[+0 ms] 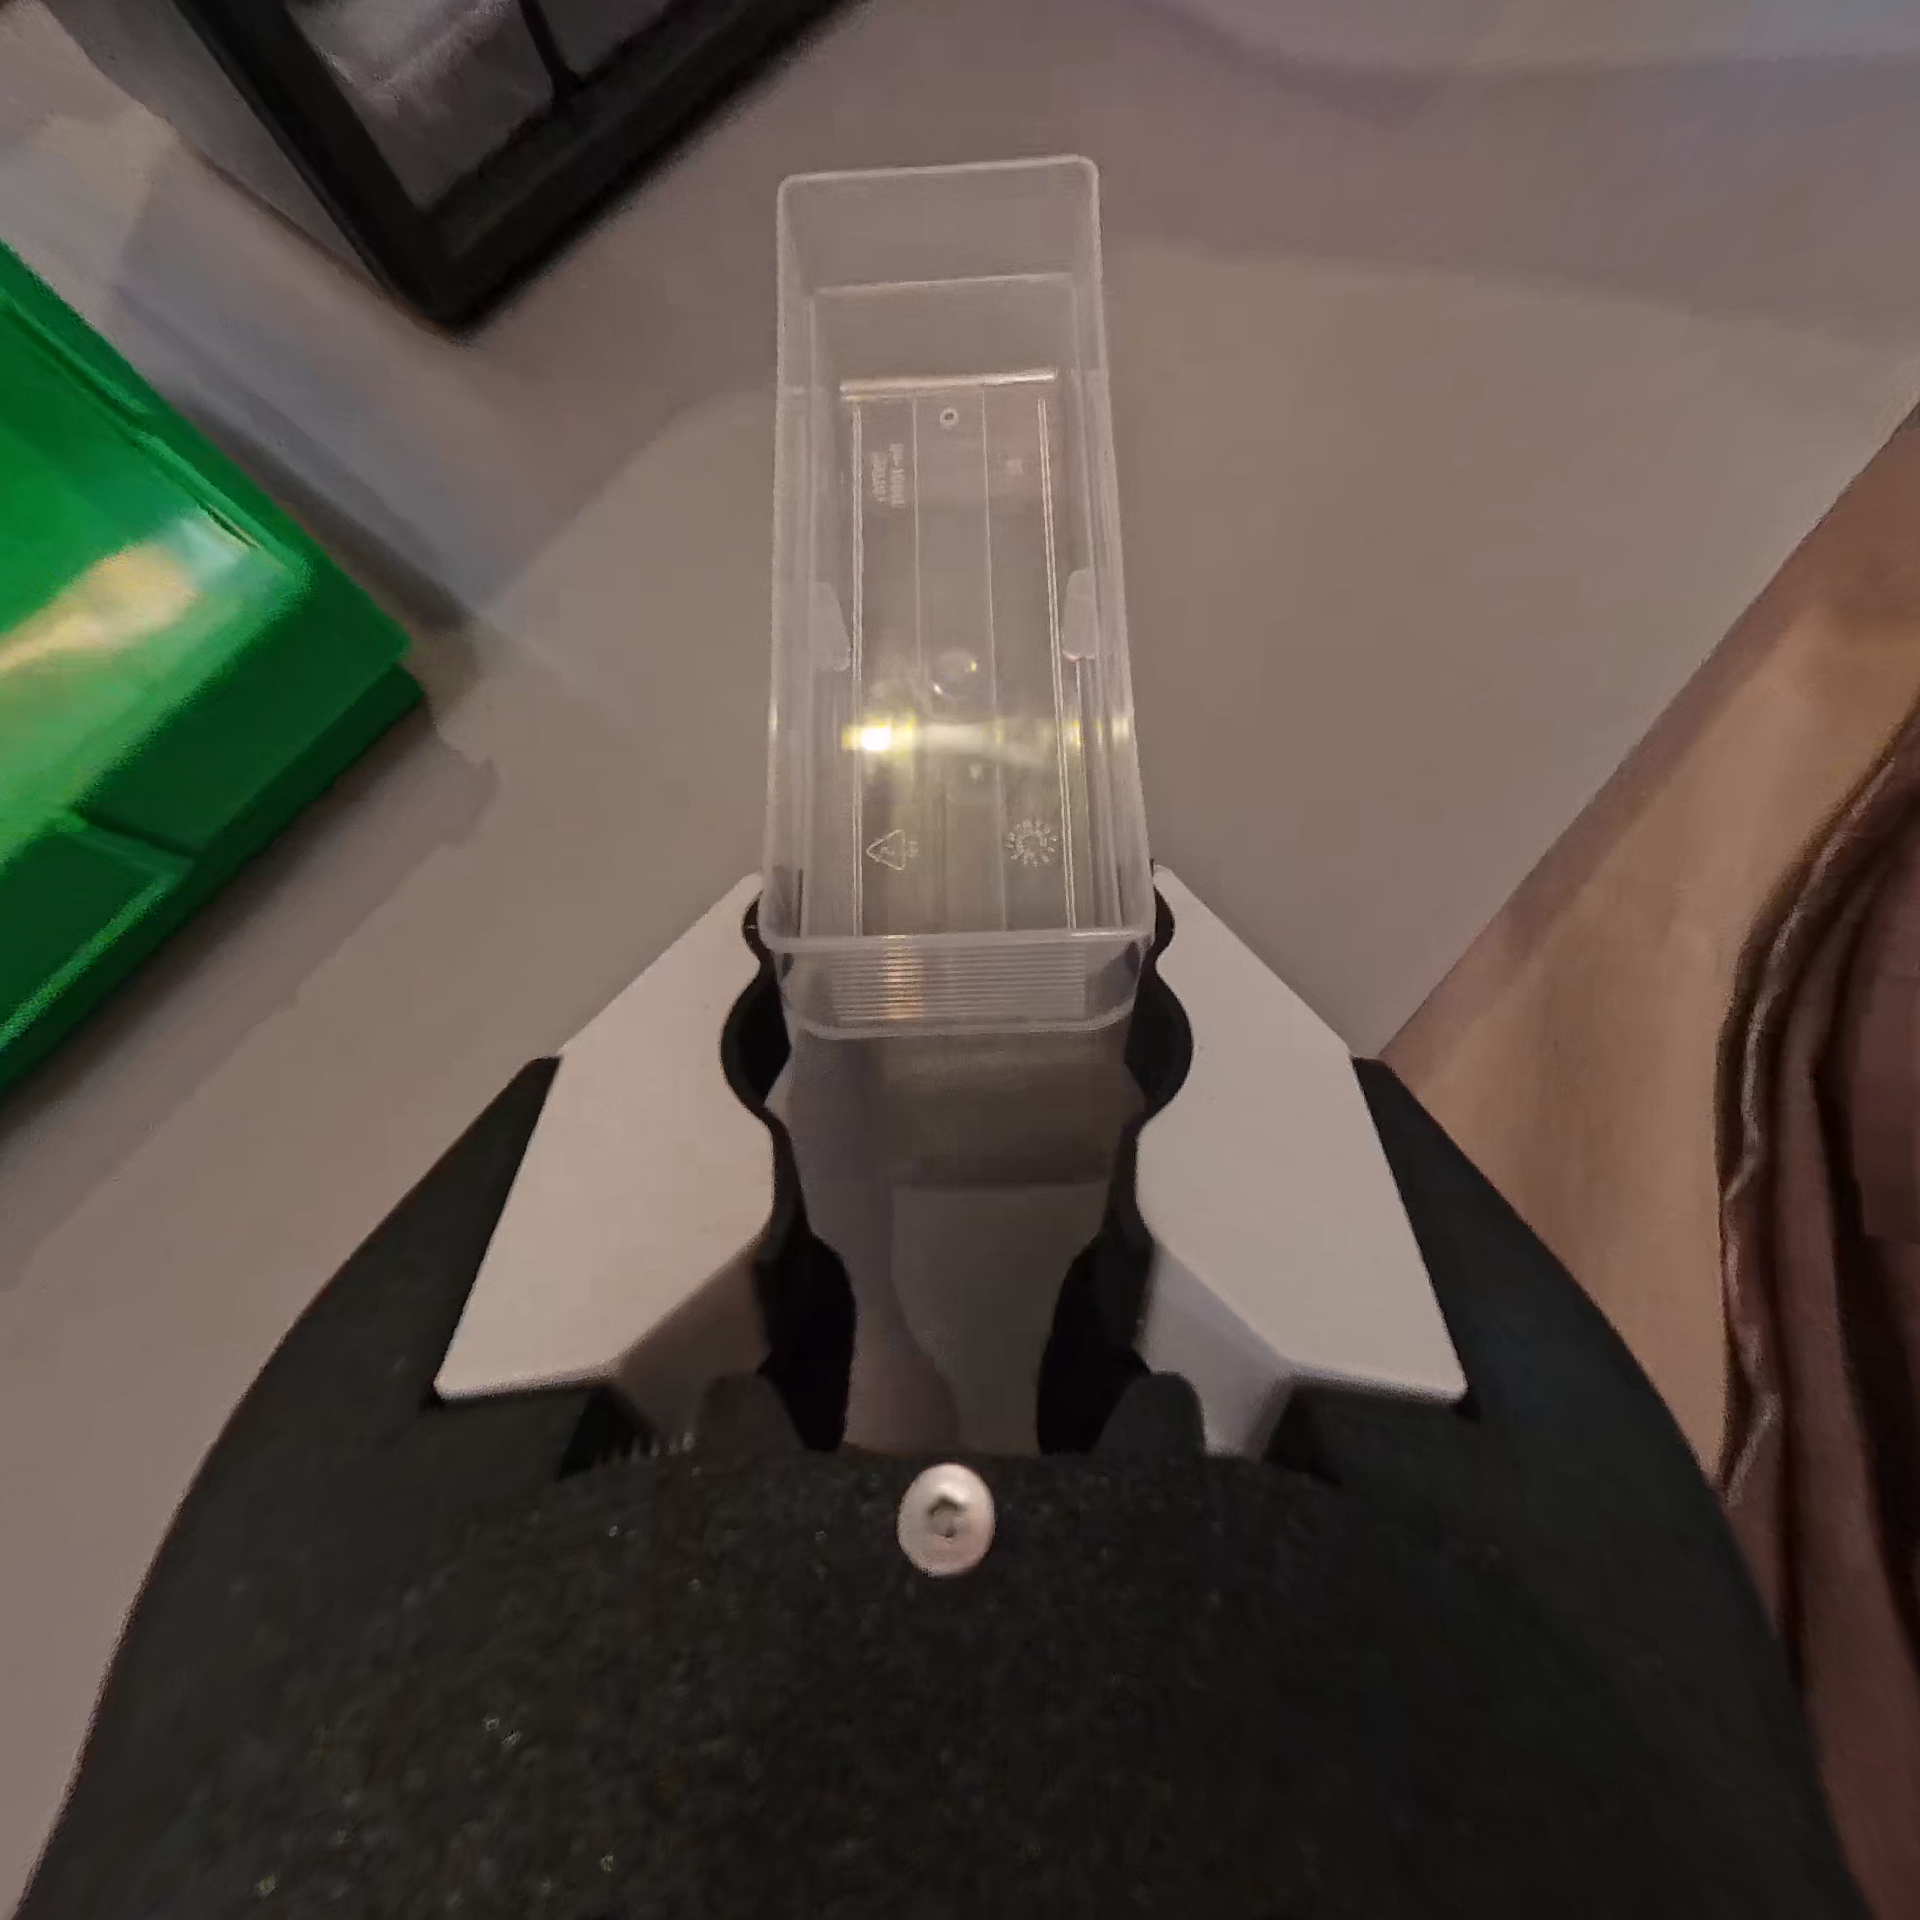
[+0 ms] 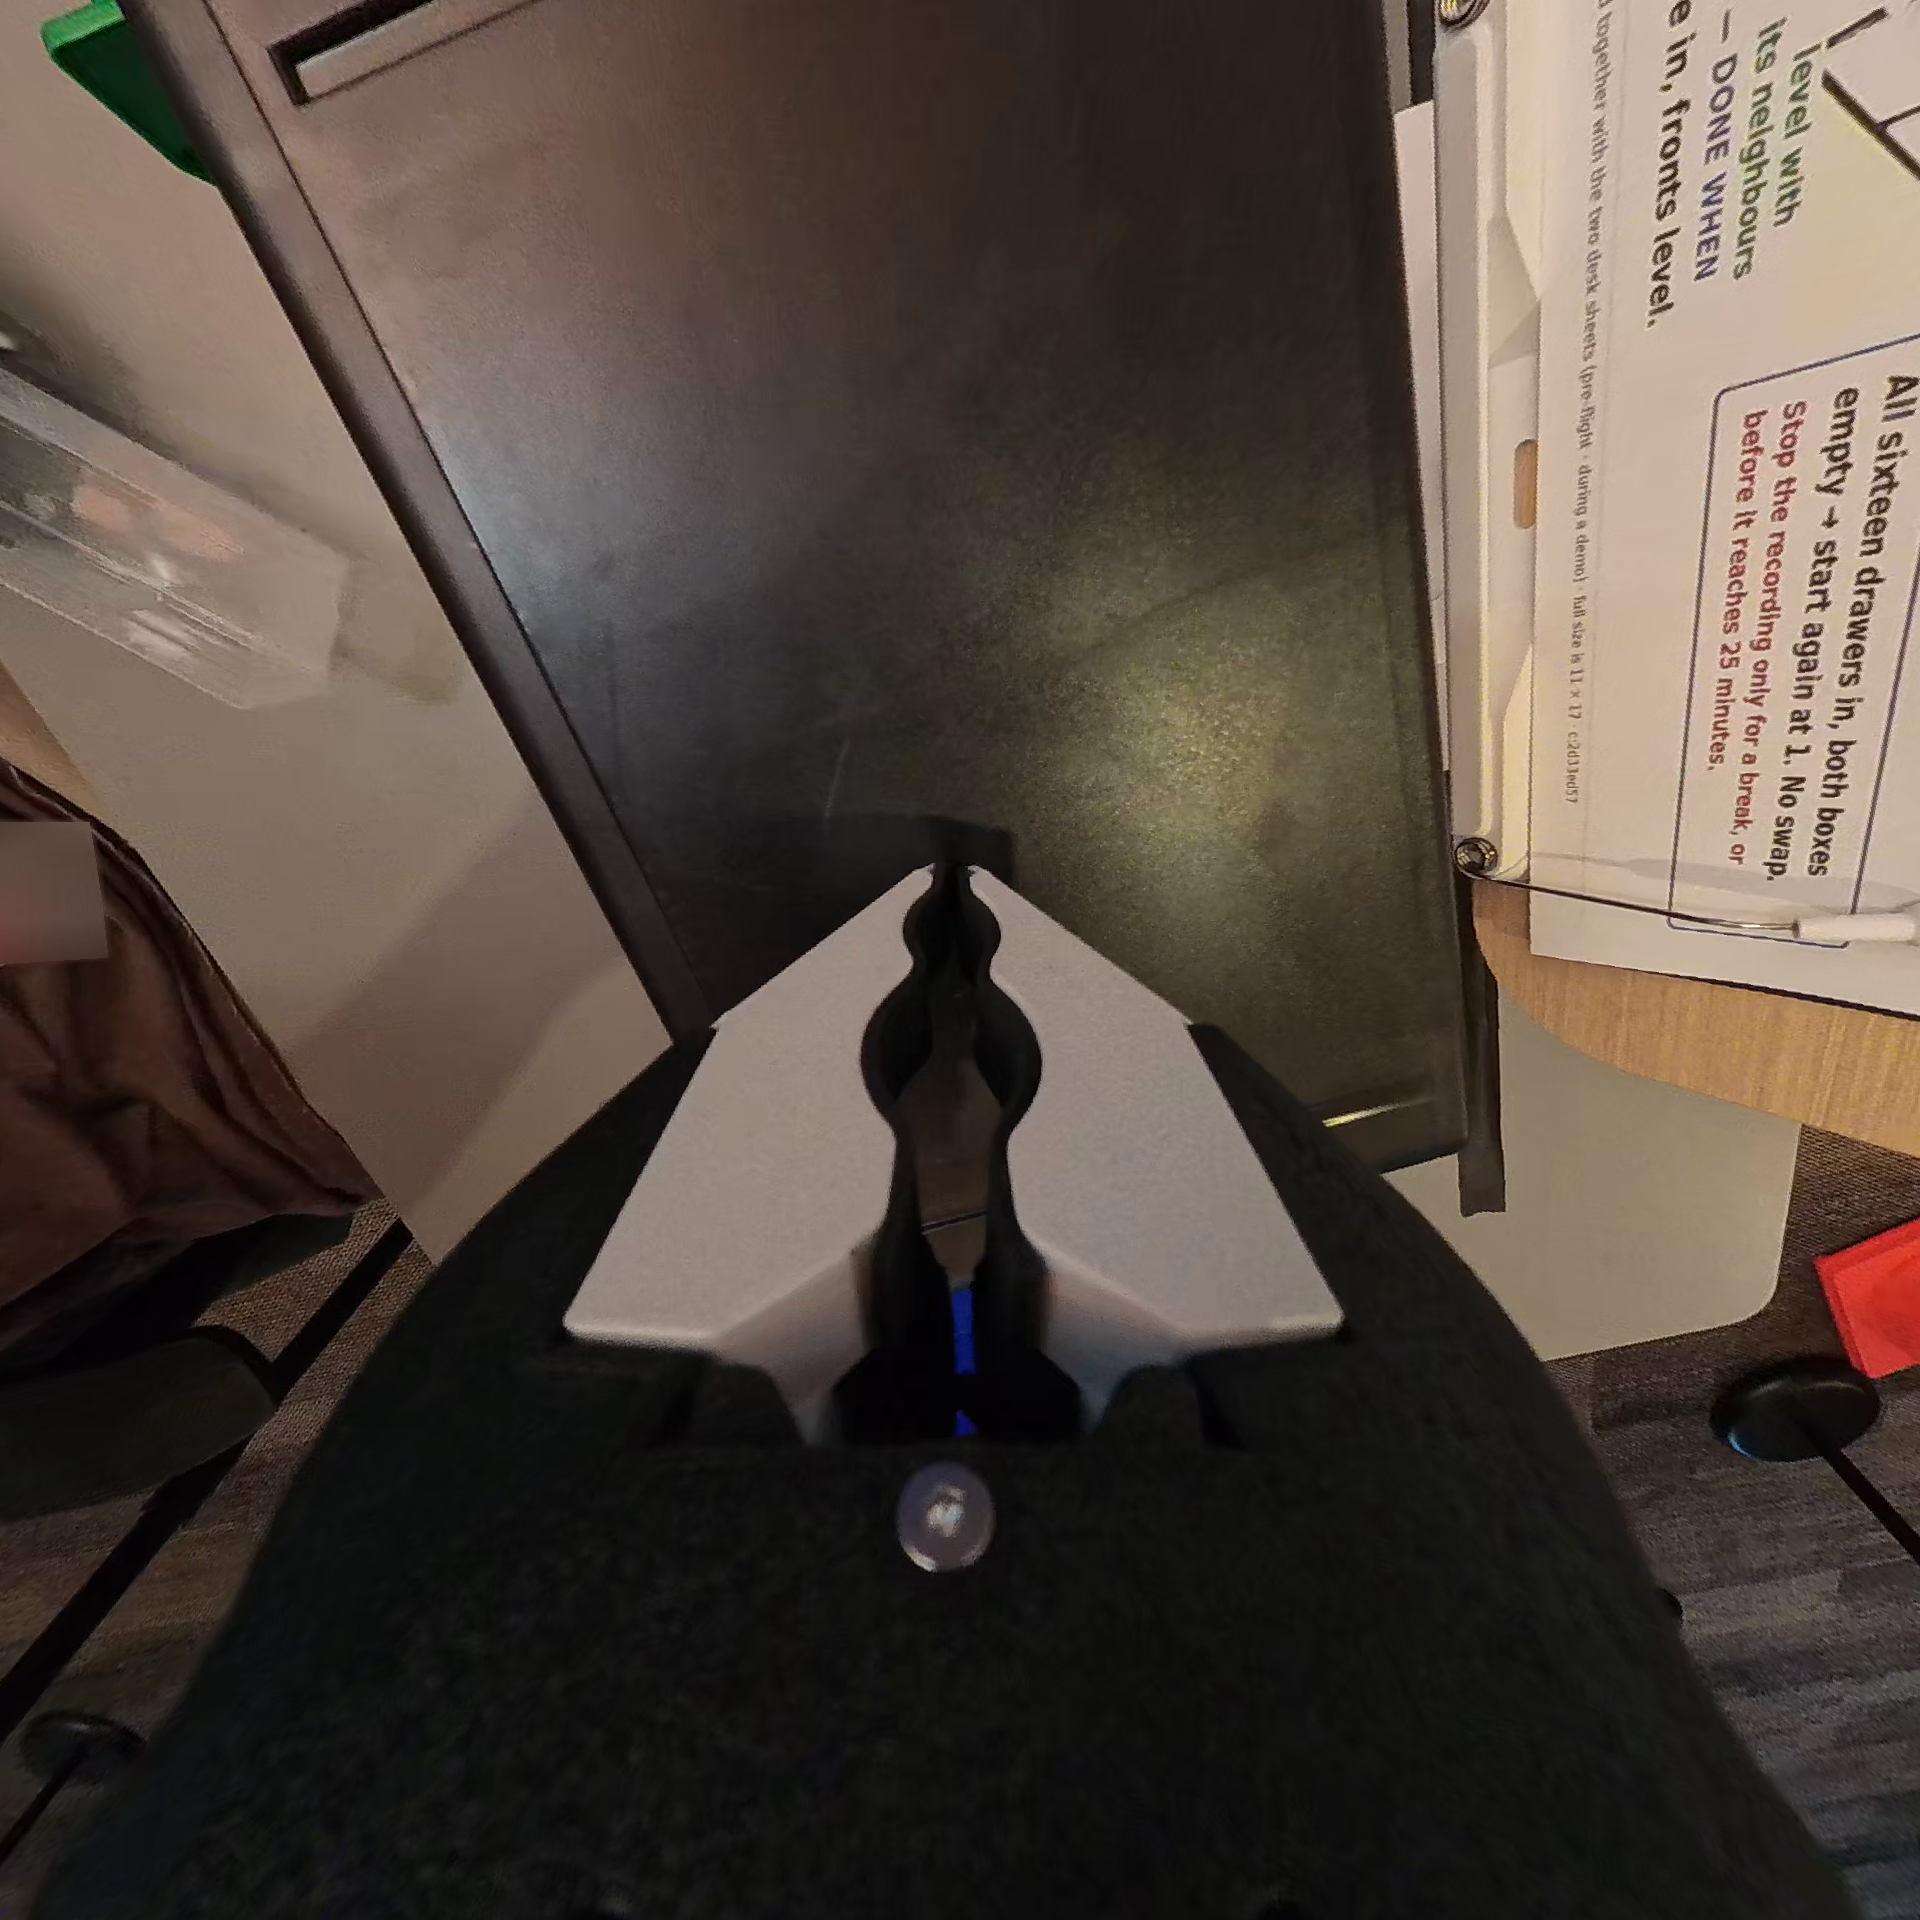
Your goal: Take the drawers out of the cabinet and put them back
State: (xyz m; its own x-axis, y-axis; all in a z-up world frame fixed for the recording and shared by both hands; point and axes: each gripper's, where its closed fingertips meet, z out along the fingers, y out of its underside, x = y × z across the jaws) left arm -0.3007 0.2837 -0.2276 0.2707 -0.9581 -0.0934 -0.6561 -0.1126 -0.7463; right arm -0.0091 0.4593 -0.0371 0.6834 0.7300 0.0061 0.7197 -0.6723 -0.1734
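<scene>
My left gripper (image 1: 951,935) is shut on the near end of a clear plastic drawer (image 1: 951,623). The empty drawer points away from me above the white table (image 1: 1351,520). The black cabinet (image 1: 416,156) stands at the top left, with clear drawers in its frame. In the right wrist view my right gripper (image 2: 951,878) is shut, its tips against the cabinet's plain black outer panel (image 2: 883,468). A blurred clear drawer (image 2: 156,540) shows at the left of that view.
A green box (image 1: 156,675) sits on the table to the left of the held drawer. A printed sheet in a wire holder (image 2: 1714,520) stands right of the cabinet. A red object (image 2: 1870,1299) lies low right. Brown fabric (image 1: 1818,1143) hangs by the wooden table edge.
</scene>
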